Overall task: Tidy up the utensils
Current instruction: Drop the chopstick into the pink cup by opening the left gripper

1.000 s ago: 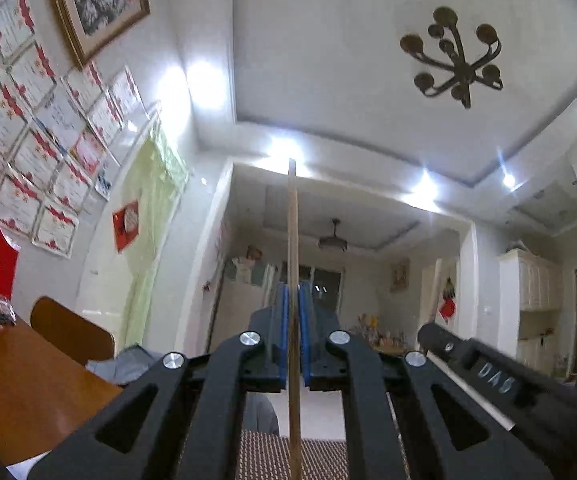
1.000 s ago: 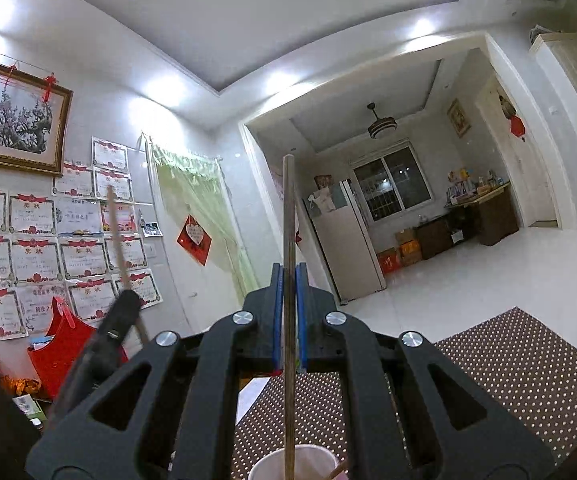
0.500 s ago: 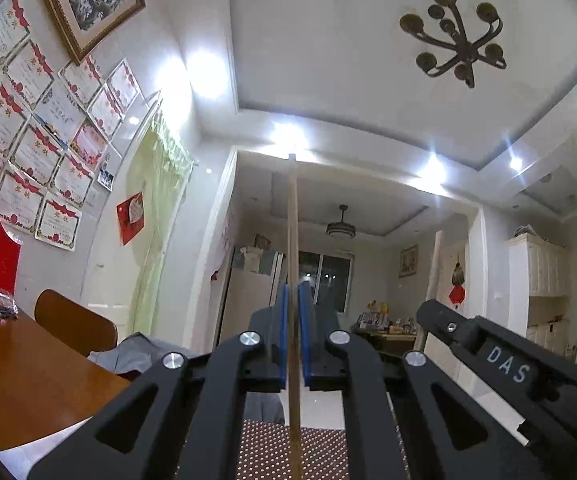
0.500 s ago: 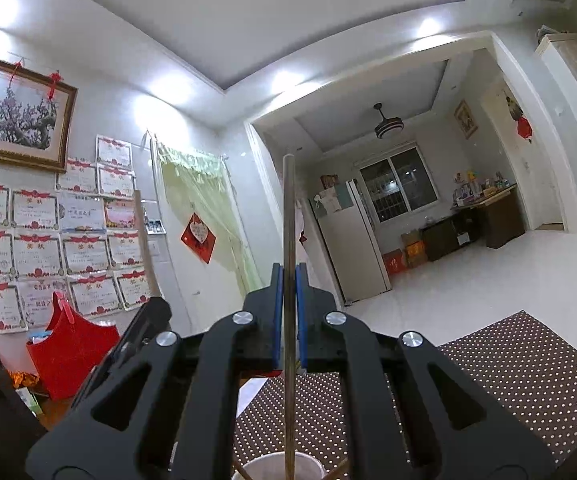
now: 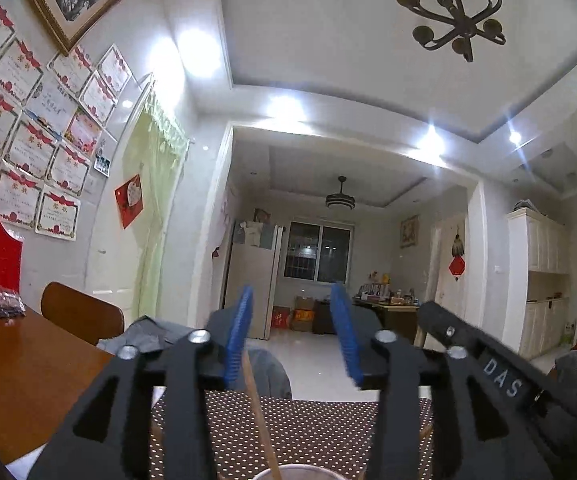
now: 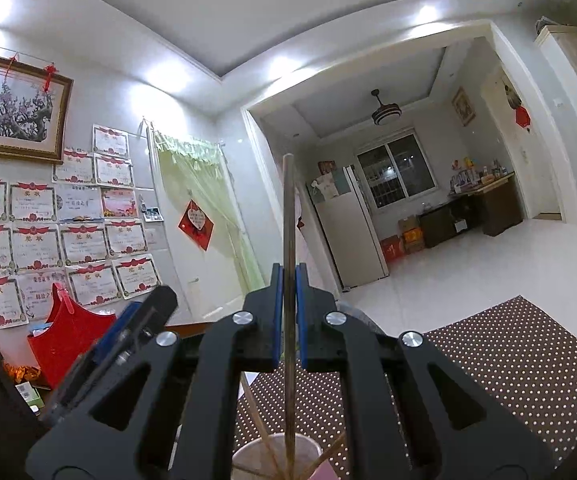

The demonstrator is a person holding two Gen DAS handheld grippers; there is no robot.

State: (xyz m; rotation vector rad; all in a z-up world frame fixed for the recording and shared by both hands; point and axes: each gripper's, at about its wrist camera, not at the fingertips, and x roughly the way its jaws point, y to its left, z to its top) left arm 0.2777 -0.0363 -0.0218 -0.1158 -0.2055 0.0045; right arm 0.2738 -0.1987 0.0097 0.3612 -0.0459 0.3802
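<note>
L gripper [image 5: 292, 340] jaws just spread, dropping 1 chopstick [image 5: 258, 412] into cup [image 6: 274, 452]; R gripper [image 6: 288, 312] pinches another [image 6: 288, 240] upright above it.

Landmark: cup [image 6: 274, 456], on the dotted mat [image 6: 508, 368]. Several chopsticks [image 6: 258, 420] lean in it. One chopstick [image 6: 288, 240] stands upright over the cup, between the right gripper [image 6: 288, 312] pads. Left gripper [image 5: 292, 340] is just left of the cup, another chopstick [image 5: 258, 412] slanting from below it into the cup. Wooden table [image 5: 20, 364] left of the cup, chair [image 5: 82, 312] behind it.
</note>
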